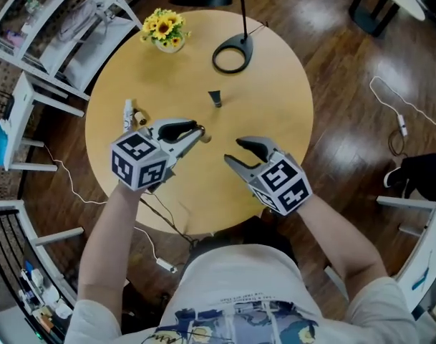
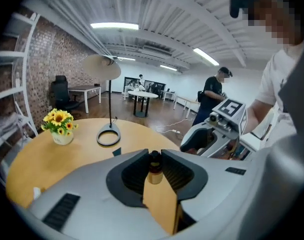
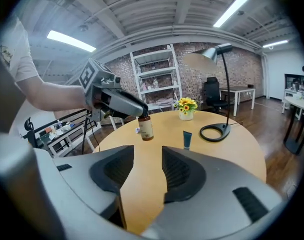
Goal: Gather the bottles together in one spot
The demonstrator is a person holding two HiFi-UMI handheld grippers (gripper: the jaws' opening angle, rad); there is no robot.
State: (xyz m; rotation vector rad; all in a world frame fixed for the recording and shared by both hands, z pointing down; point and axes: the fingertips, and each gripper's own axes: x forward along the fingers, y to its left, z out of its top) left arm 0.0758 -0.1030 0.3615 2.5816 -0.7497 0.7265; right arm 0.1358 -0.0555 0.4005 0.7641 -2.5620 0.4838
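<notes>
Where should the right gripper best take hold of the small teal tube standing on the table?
Probably around its middle, coming level from the person's side: the teal tube stands upright and alone, narrow enough for the right gripper.

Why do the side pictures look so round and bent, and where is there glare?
Left gripper view: wide lens, dark corners, the shelf post bends, the ceiling strip light burns white. Right gripper view: same rounding and dark corners. Head view: straighter, glare on the wood floor.
</notes>
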